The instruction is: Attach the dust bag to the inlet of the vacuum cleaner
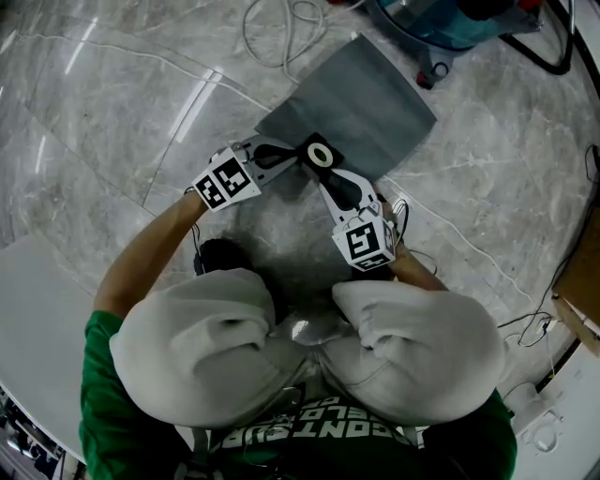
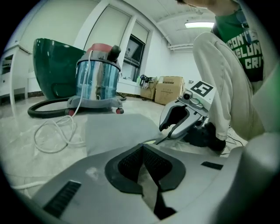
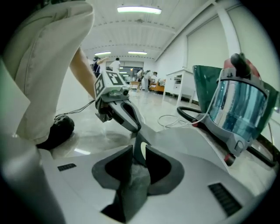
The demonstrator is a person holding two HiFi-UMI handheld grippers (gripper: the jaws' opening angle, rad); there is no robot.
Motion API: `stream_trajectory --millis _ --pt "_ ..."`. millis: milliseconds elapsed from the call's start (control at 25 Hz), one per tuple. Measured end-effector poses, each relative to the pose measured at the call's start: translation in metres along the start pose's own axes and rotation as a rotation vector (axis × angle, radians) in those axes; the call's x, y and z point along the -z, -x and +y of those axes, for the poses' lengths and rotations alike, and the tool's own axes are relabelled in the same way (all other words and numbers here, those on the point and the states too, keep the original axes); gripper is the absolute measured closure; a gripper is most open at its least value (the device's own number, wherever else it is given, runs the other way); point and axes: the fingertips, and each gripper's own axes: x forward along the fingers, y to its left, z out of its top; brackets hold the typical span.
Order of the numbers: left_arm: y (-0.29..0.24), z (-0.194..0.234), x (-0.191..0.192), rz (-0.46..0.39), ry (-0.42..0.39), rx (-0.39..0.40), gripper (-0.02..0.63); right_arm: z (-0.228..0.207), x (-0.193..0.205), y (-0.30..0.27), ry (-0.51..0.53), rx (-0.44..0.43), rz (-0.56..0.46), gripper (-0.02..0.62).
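Lying flat, dust bag (image 1: 361, 108) points toward vacuum cleaner (image 1: 442, 22).

This is a big open indoor hall used as a work or test space rather than a home. The polished grey marble floor (image 1: 103, 122) runs far back under a white ceiling with long strip lights (image 3: 139, 9), and tall windows (image 2: 111, 37) line one wall. Cardboard boxes (image 2: 168, 89) are stacked against the wall, white tables (image 3: 179, 78) stand along the side, several people (image 3: 114, 65) are busy at the far end, and a canister vacuum cleaner (image 2: 97, 83) with its hose (image 2: 43, 107) and a loose white cable (image 2: 52, 133) sits on the bare floor.
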Motion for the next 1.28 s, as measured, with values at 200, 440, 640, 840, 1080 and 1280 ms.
stream_trajectory --millis 200,440,640,840,1080,1280 --pt "-0.011 0.025 -0.043 -0.05 -0.035 -0.036 0.601 -0.046 -0.013 0.008 -0.068 0.103 -0.024 0.509" --pt "-0.024 0.033 -0.058 -0.019 -0.084 -0.021 0.601 -0.072 -0.006 -0.002 -0.16 0.096 0.01 0.565" --pt "-0.017 0.033 -0.065 -0.014 -0.098 -0.026 0.601 -0.069 -0.009 0.001 -0.23 0.01 -0.016 0.58" --pt "-0.001 0.053 -0.109 -0.056 -0.178 -0.062 0.601 -0.077 -0.034 0.01 -0.212 -0.022 -0.066 0.581" --pt "0.001 0.071 -0.152 -0.021 -0.216 0.018 0.601 -0.106 -0.073 0.031 -0.175 0.005 -0.138 0.581" --pt "-0.007 0.077 -0.169 0.038 -0.21 0.068 0.601 -0.142 -0.098 0.051 -0.178 0.061 -0.195 0.581"
